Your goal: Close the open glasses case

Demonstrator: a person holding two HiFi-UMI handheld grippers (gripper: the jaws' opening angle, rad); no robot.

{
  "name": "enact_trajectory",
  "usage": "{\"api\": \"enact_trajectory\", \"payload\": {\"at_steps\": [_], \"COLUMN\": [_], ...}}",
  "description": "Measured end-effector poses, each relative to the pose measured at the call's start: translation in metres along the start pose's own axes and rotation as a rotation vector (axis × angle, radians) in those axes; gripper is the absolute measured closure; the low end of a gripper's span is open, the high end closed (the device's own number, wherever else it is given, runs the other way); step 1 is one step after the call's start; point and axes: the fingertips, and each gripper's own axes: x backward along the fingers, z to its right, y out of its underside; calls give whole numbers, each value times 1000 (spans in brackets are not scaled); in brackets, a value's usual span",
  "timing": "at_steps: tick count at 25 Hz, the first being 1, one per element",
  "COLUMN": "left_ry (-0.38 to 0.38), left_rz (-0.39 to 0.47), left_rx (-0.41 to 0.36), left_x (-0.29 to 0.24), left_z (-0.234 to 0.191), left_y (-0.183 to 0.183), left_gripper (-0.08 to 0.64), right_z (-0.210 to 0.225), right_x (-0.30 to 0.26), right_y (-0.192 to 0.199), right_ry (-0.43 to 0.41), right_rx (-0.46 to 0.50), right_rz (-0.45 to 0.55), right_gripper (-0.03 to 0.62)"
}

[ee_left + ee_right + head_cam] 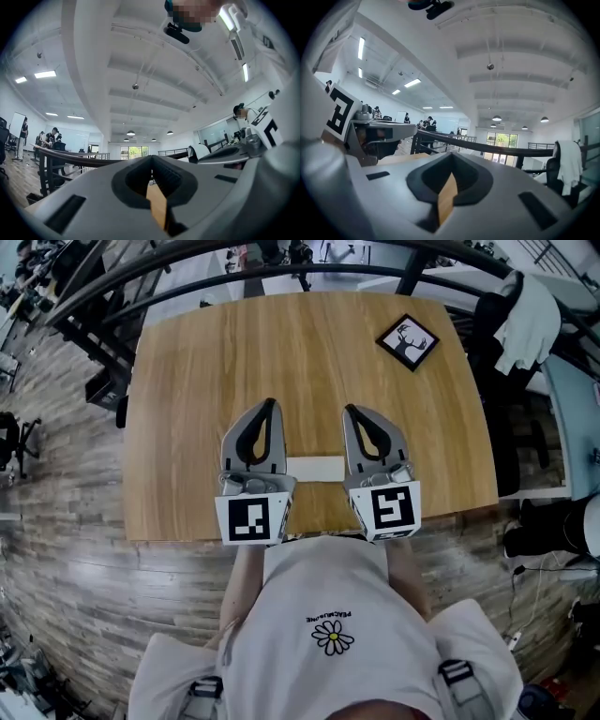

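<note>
Nearest the camera, a white shirt [328,615] bearing a daisy print is seen on the person, and both grippers are held out from it above the near edge of the wooden table [206,381]. The left gripper [271,403] is found with its jaws brought together at the tips; in the left gripper view nothing is held between them, and only a sliver of table wood is seen through the gap behind the tips. The right gripper [349,410] is likewise found closed and empty, with its jaws meeting at the point. Each gripper's marker cube is turned toward the person. The glasses case [315,468] is recorded lying flat on the table between the two grippers, near the near edge and touched by neither; it presents as a white oblong with its lid down. Further out, a small framed deer picture [407,340] is noted at the far right corner of the table, well apart from the case. Beyond the table, a dark curved railing [187,263] is observed, and a white garment [525,320] is draped over a chair at the right
</note>
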Motion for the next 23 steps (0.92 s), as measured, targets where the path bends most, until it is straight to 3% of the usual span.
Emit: {"api": "enact_trajectory", "payload": {"at_steps": [23], "left_ry": [-16], "left_rz": [22], "left_rx": [-16], "left_x": [5], "left_z": [-4], "left_y": [-9], "left_gripper": [543], "right_z": [1], "right_x": [5], "right_y": [-7], "right_ry": [-6], "right_rx": [5], "right_rz": [31], "right_gripper": [584]}}
